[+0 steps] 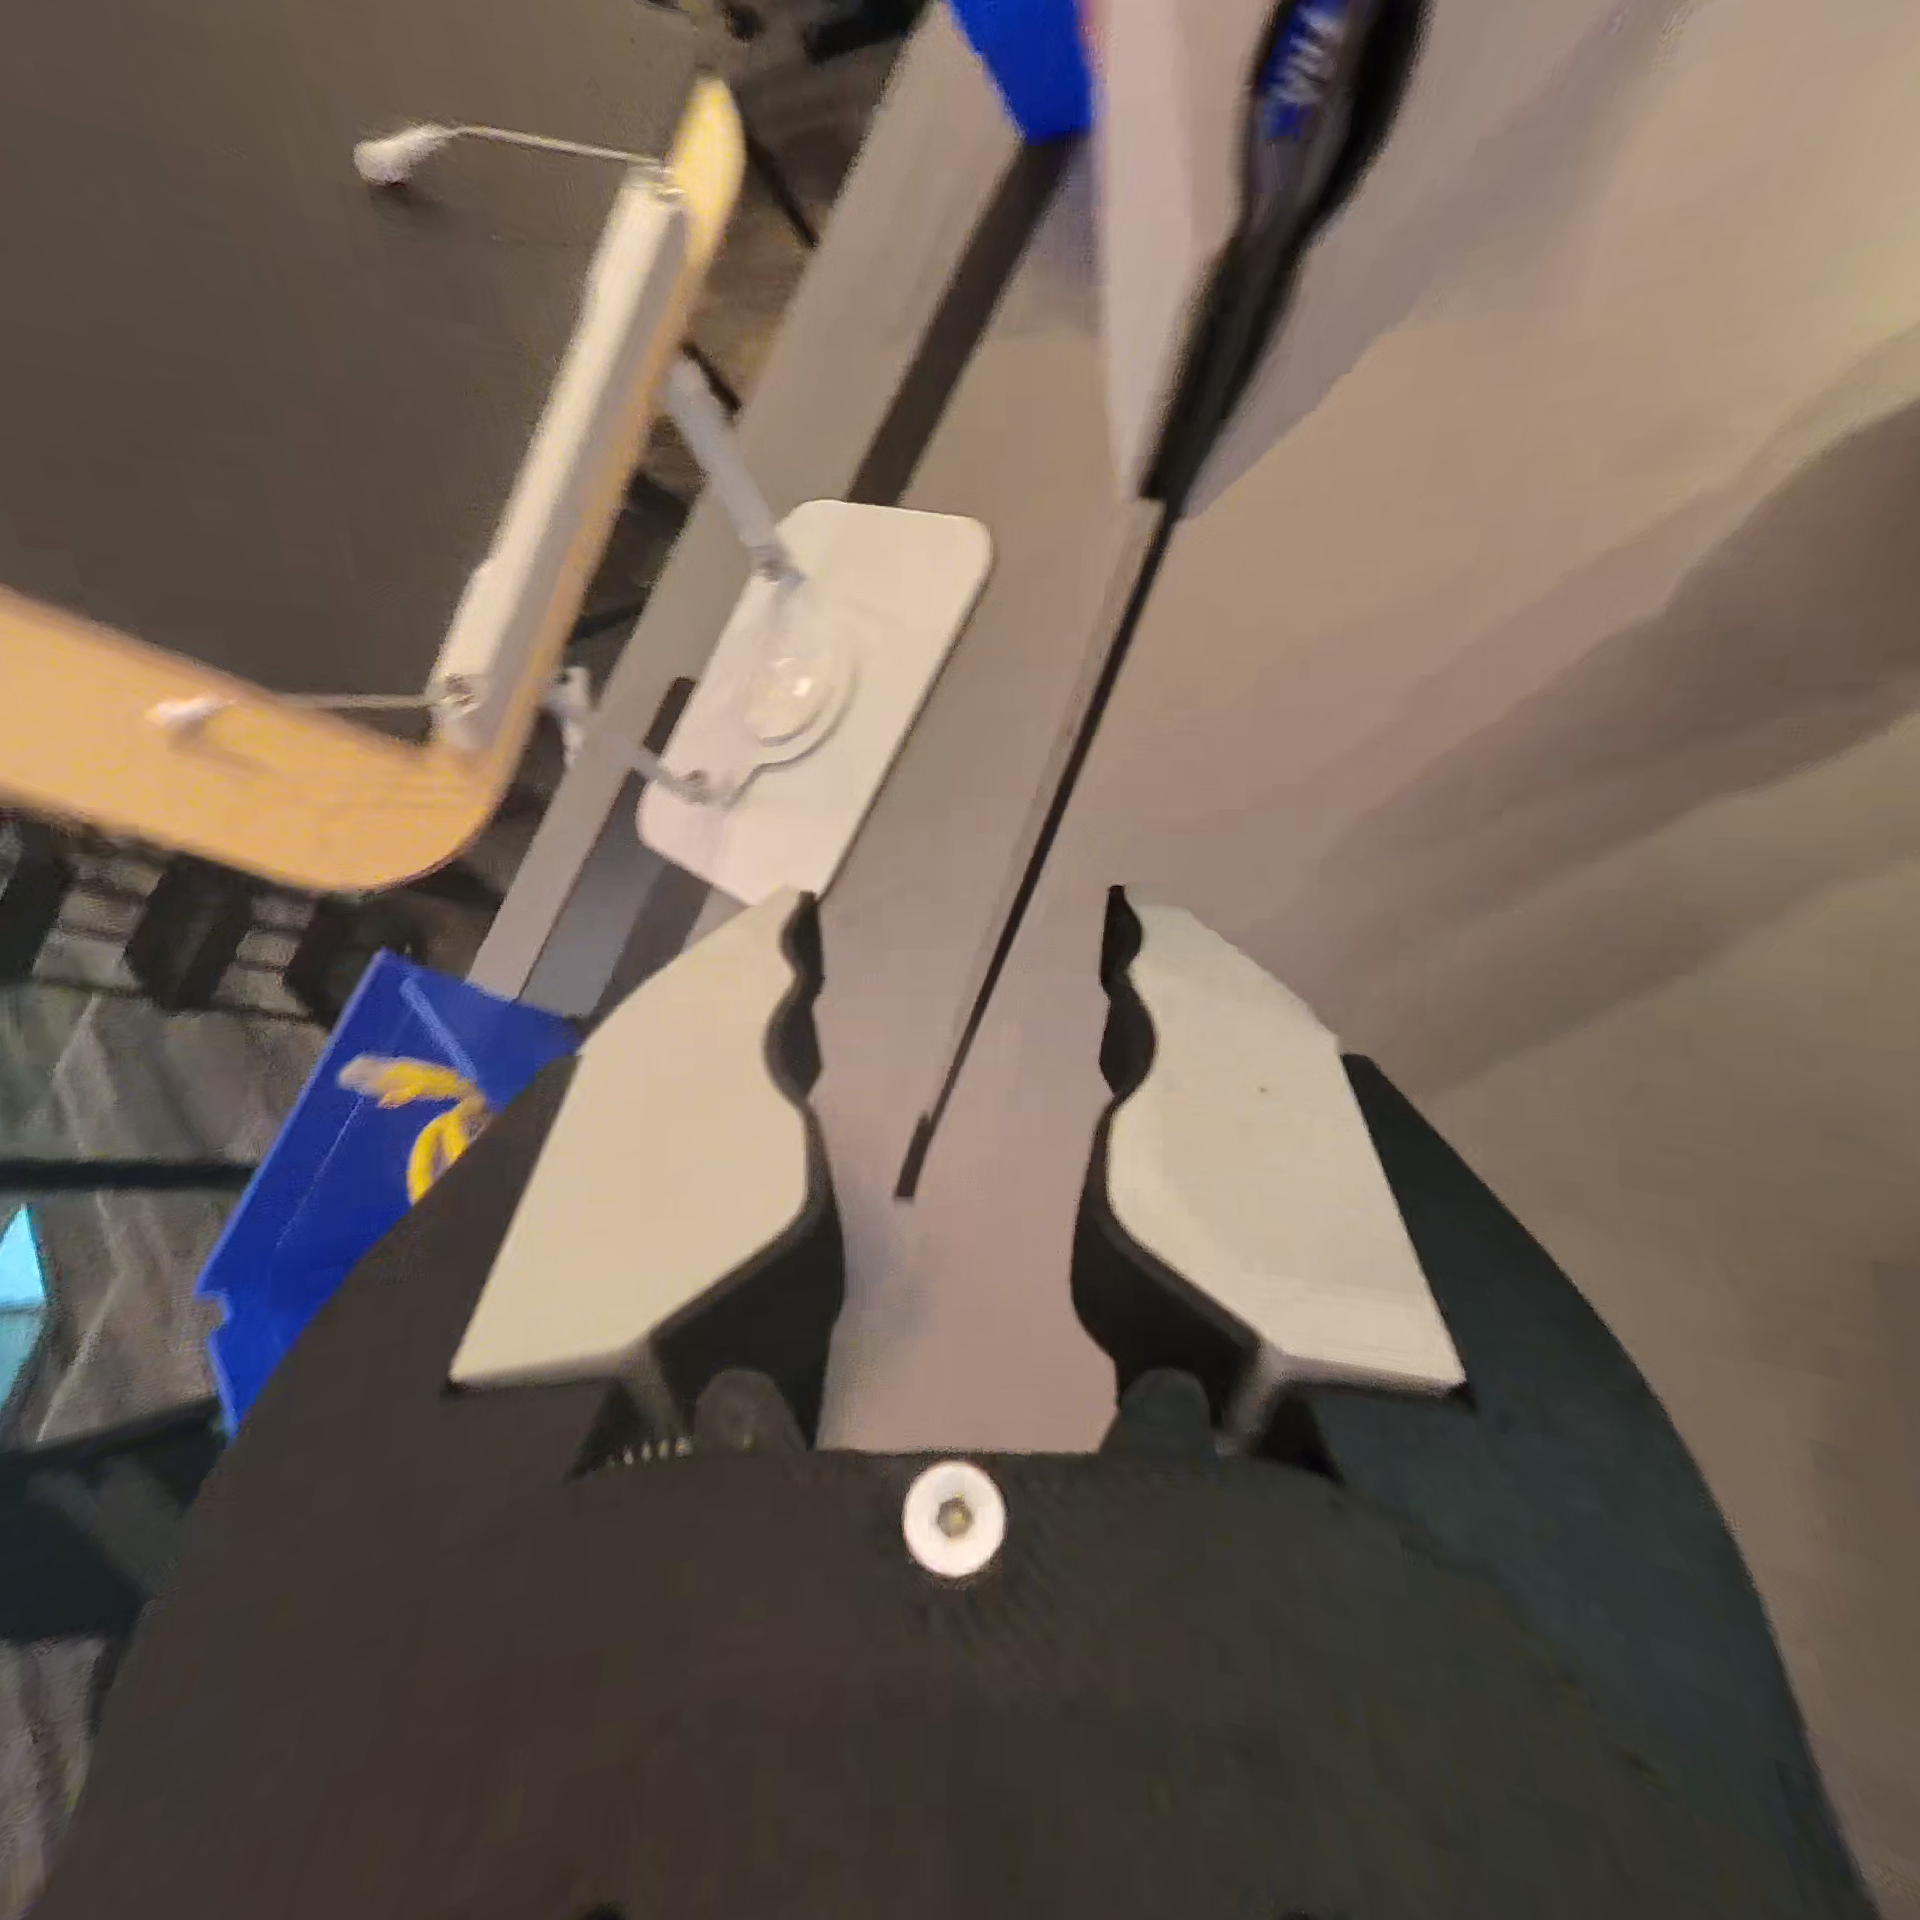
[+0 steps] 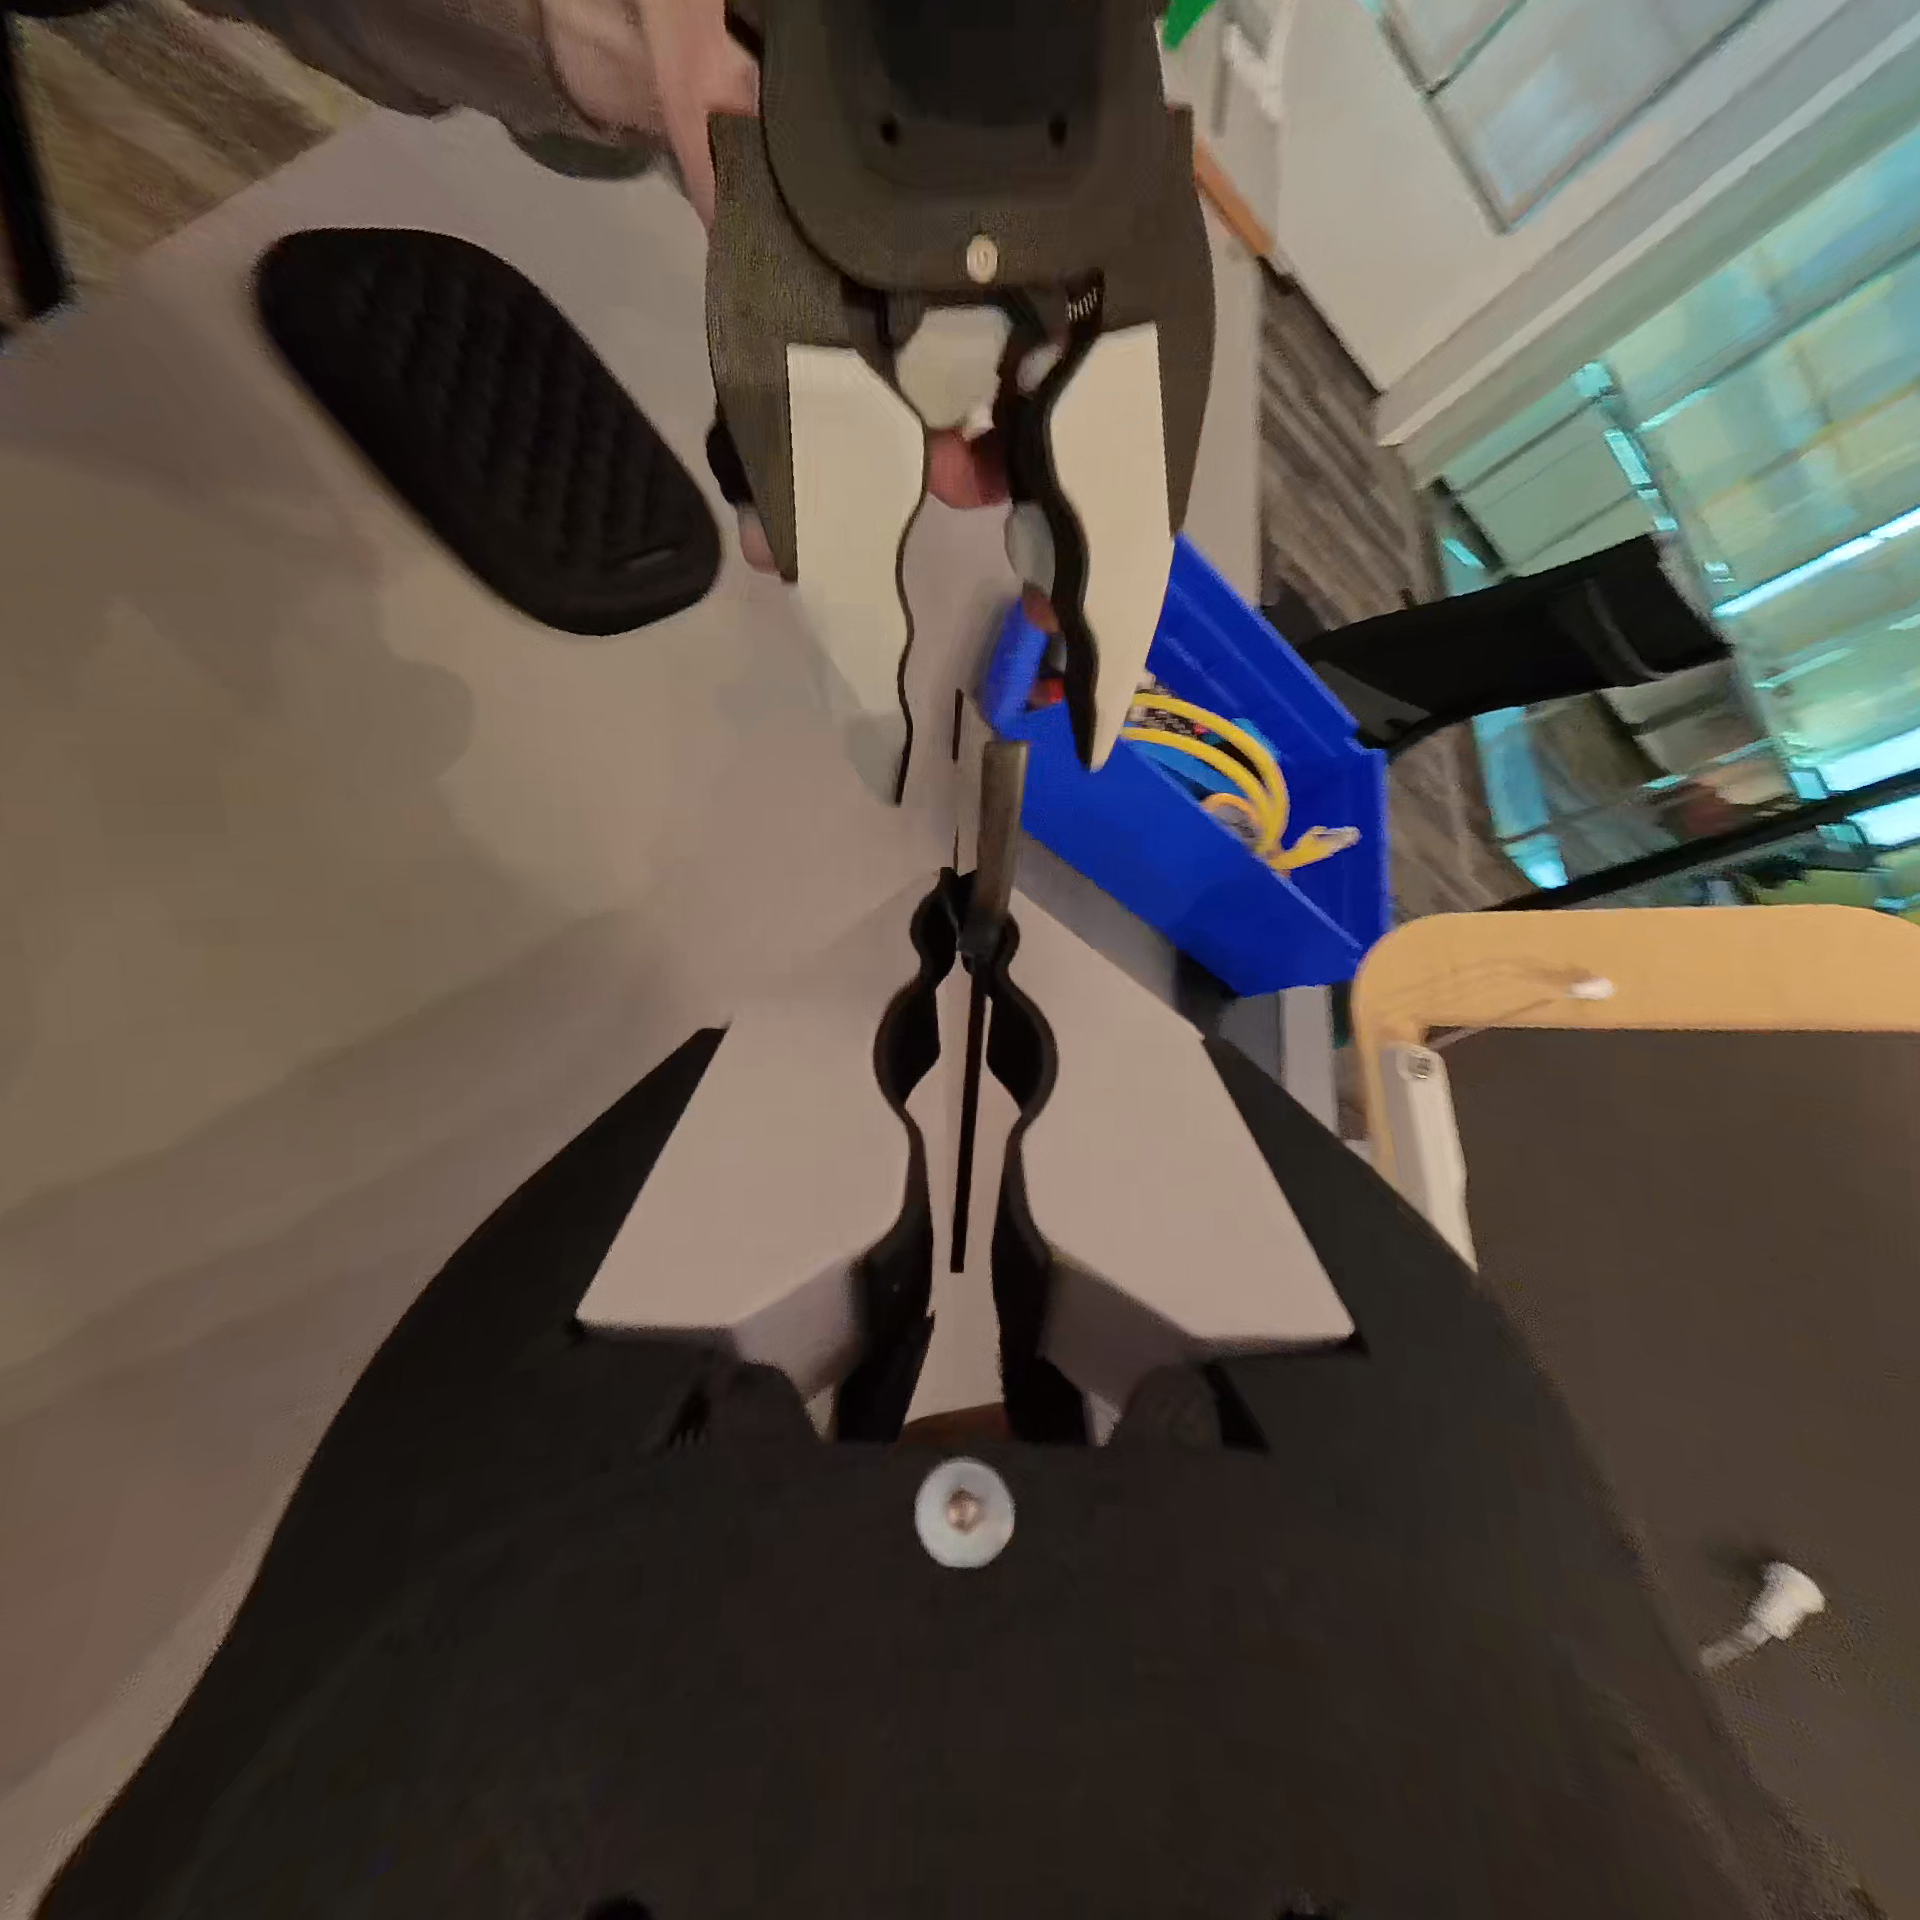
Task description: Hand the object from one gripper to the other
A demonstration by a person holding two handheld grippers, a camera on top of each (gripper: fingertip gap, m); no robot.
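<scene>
- Spreading under everything is the bench (image 2: 312, 935), a pale grey, matt, smooth top; both grippers meet in the air above it, near the edge where the bin stands.
- Blue bin (image 2: 1195, 904): hard glossy plastic, straight-walled, at the bench's edge, with coiled yellow cables inside.
- Black pad (image 2: 478, 436): a ribbed oval lying flat on the bench, well apart from the handover.
- Right gripper (image 2: 971, 914): black body with white wavy-edged fingers drawn almost together, pinching the tool at their very tips.
- Left gripper (image 1: 961, 904): same build, pointing head-on at the right one. Its fingers are spread wide and hold nothing.
- Tool (image 2: 1003, 800): a slim, rigid, dark metal rod with a slightly thicker grey end.
  - Its long axis runs along the line between the two grippers.
  - The thin shaft trails back between the right fingers, while the free end reaches forward into the left gripper's gap, touching neither finger as far as I can tell.
  - In my judgement the left fingers need only close squarely across that axis before the right ones let go; being so thin, the tool could pivot if pinched off-centre.
</scene>
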